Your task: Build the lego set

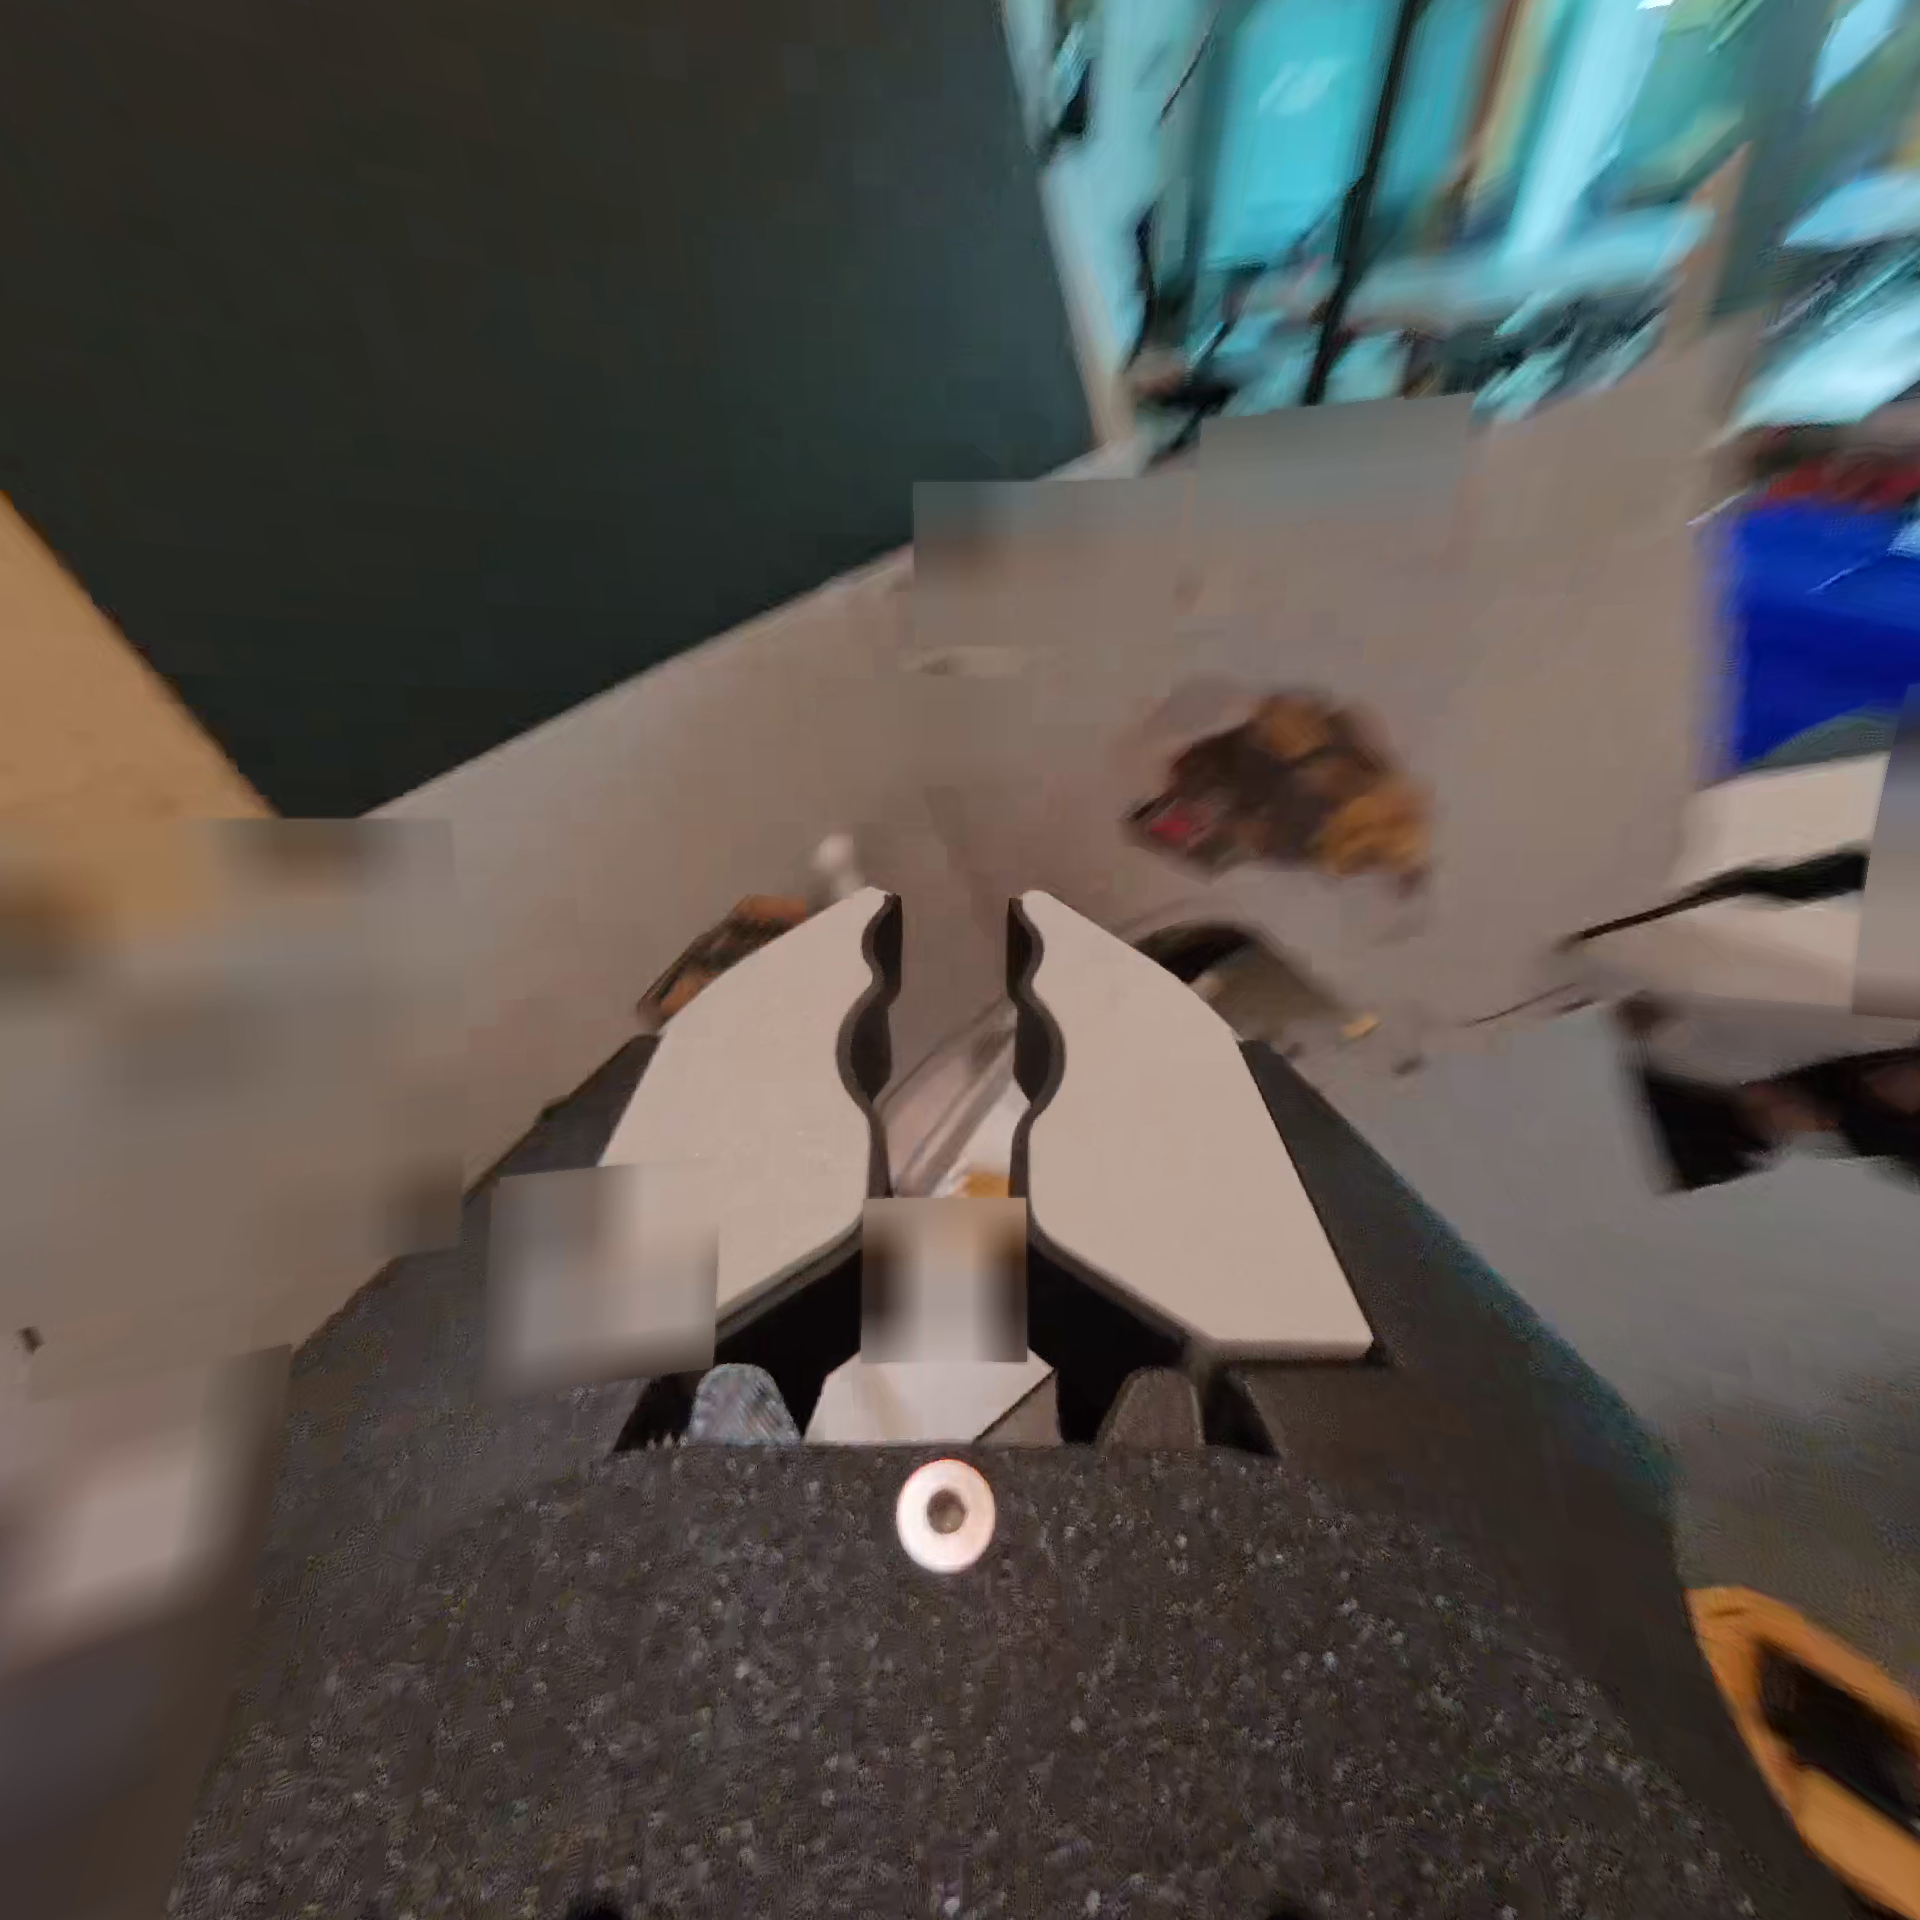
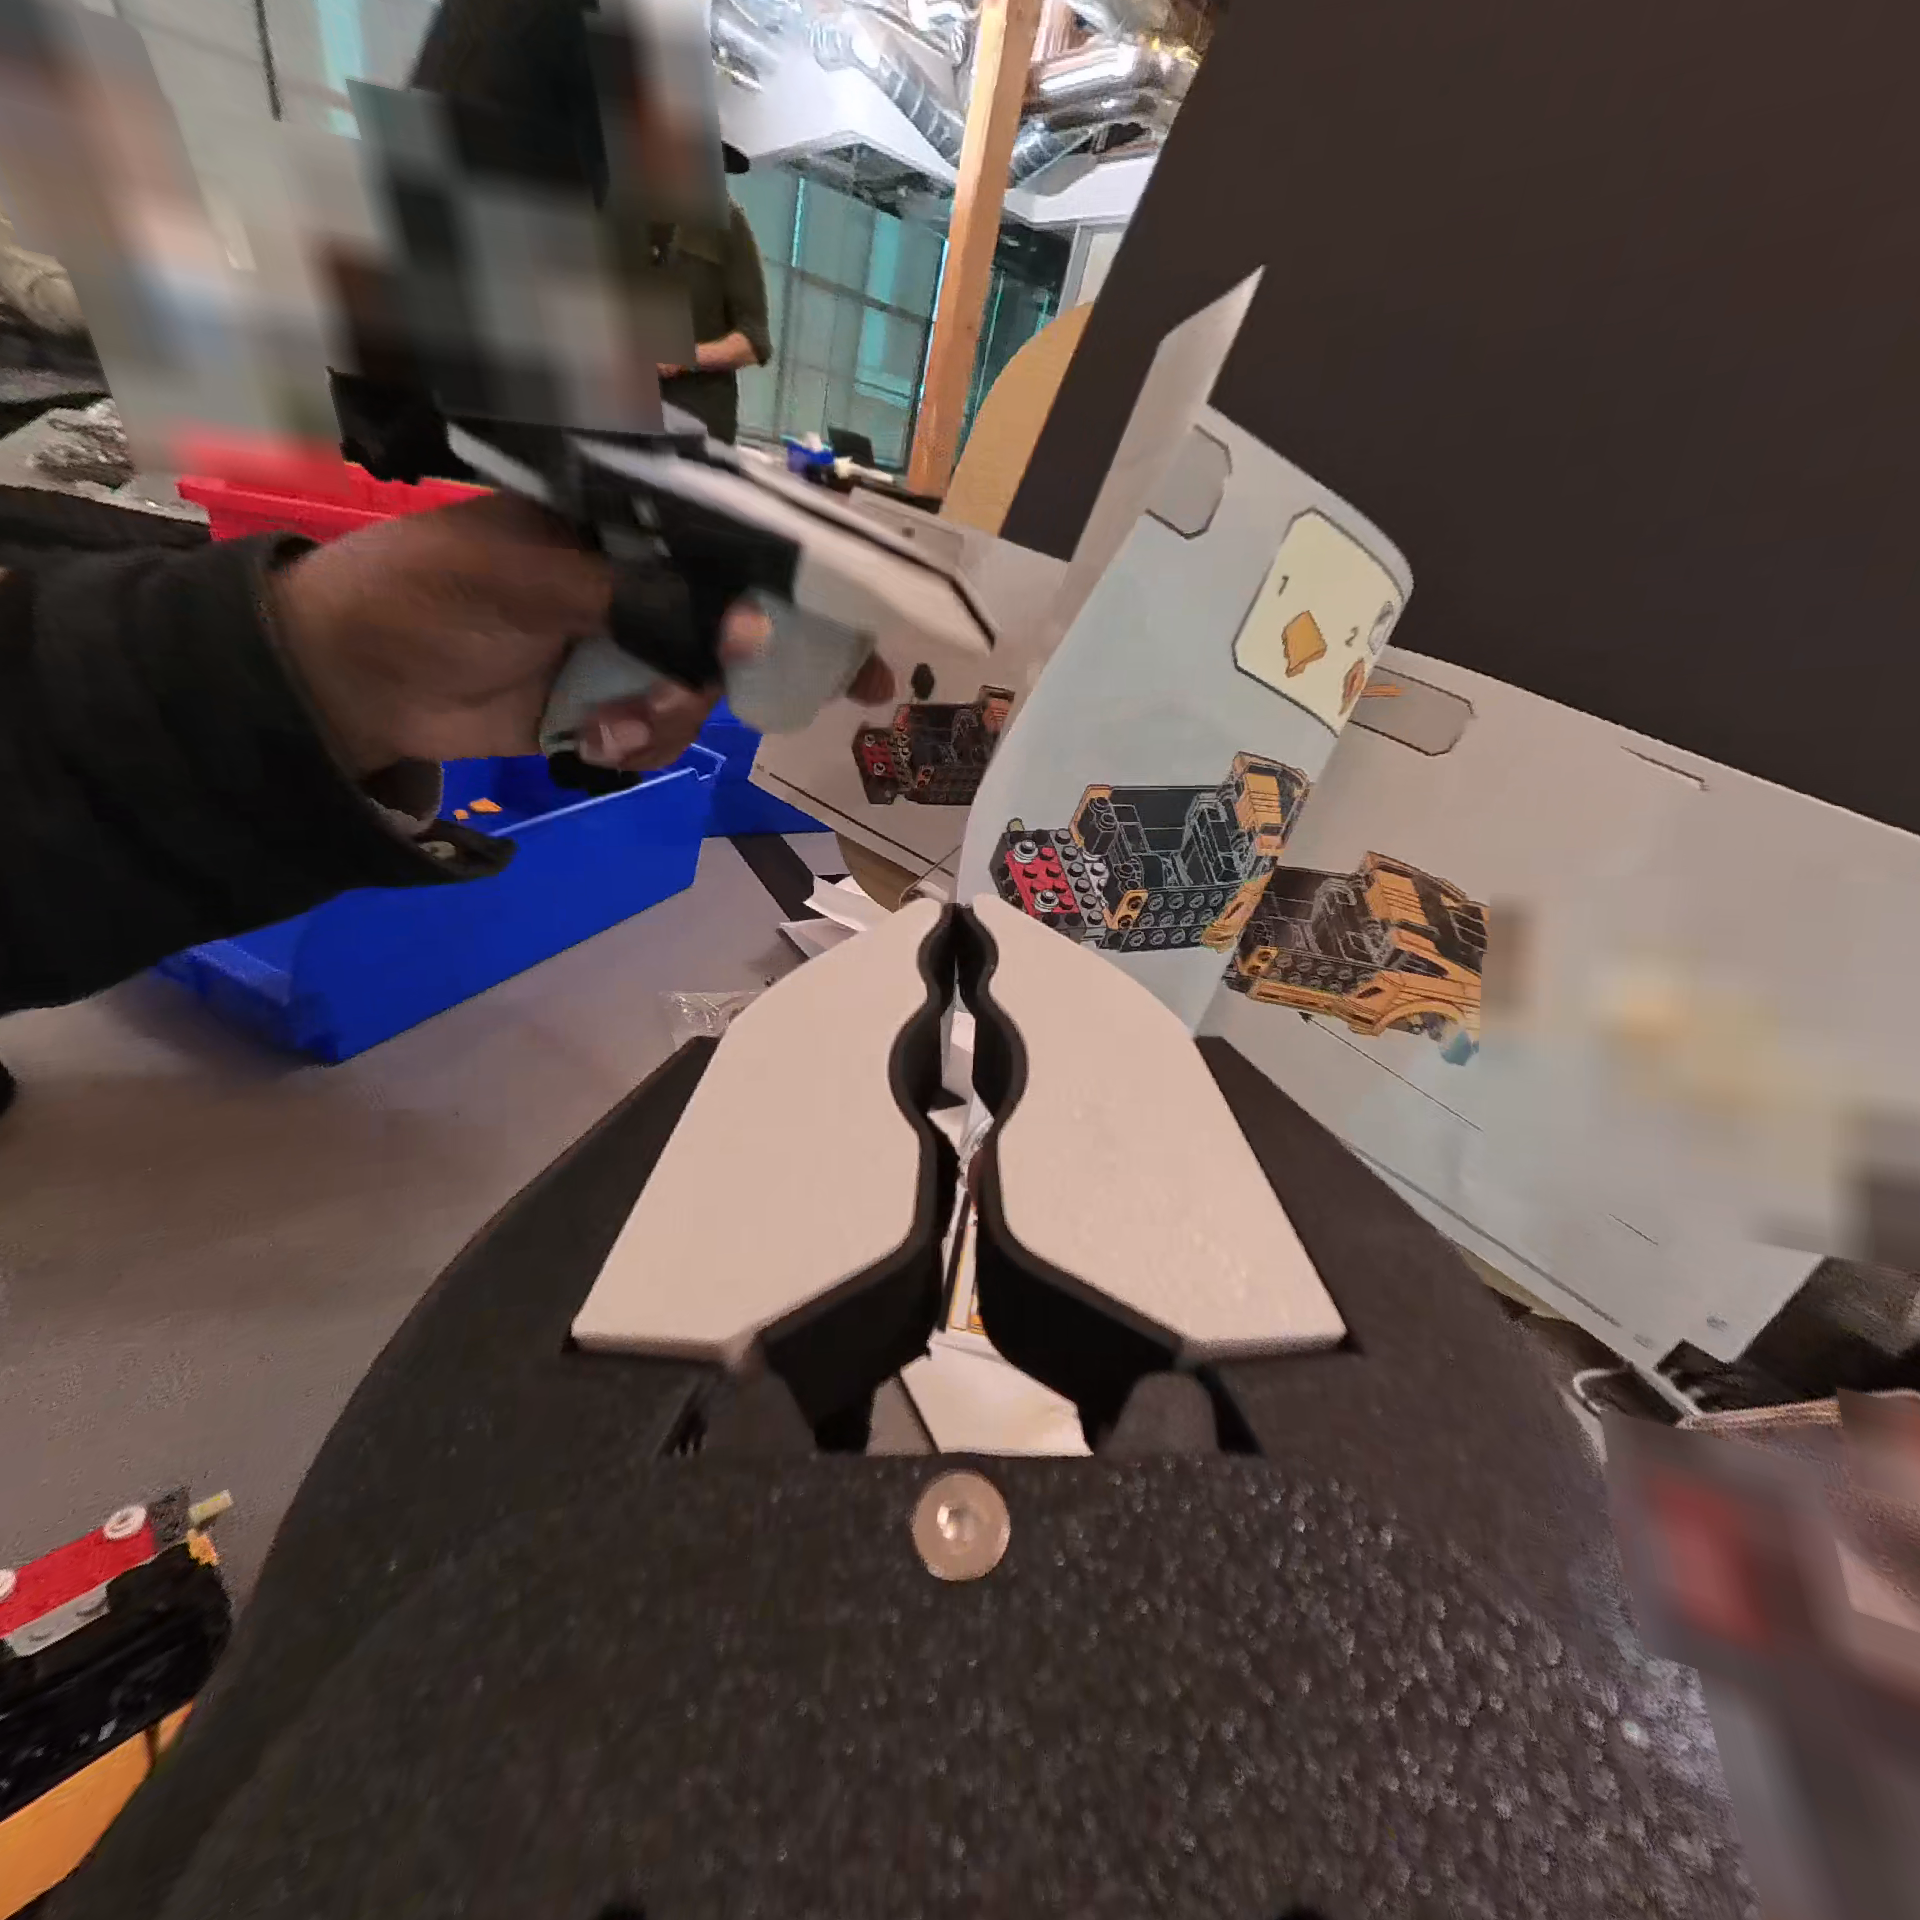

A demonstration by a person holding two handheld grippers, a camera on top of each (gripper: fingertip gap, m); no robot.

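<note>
My right gripper (image 2: 956,920) is shut on the lower edge of a page (image 2: 1143,644) of a brick-building instruction booklet (image 2: 1558,831). The page stands up in a curve and shows a black, red and orange vehicle. My left gripper (image 1: 954,909) is open with nothing between its fingers. Its view is blurred; it faces a pale booklet page (image 1: 727,748) bearing a dark model picture (image 1: 1288,790). In the right wrist view a hand (image 2: 436,644) holds the left gripper (image 2: 935,603) over the booklet's left page.
A blue bin (image 2: 436,914) stands on the grey table (image 2: 312,1195), left of the booklet, with a red bin (image 2: 291,499) behind it. A part-built red and black brick model (image 2: 94,1621) sits at the near left. A dark board (image 2: 1558,312) rises behind the booklet. A person (image 2: 727,312) stands far back. The left gripper's tips are roughly 12 cm from the right gripper's.
</note>
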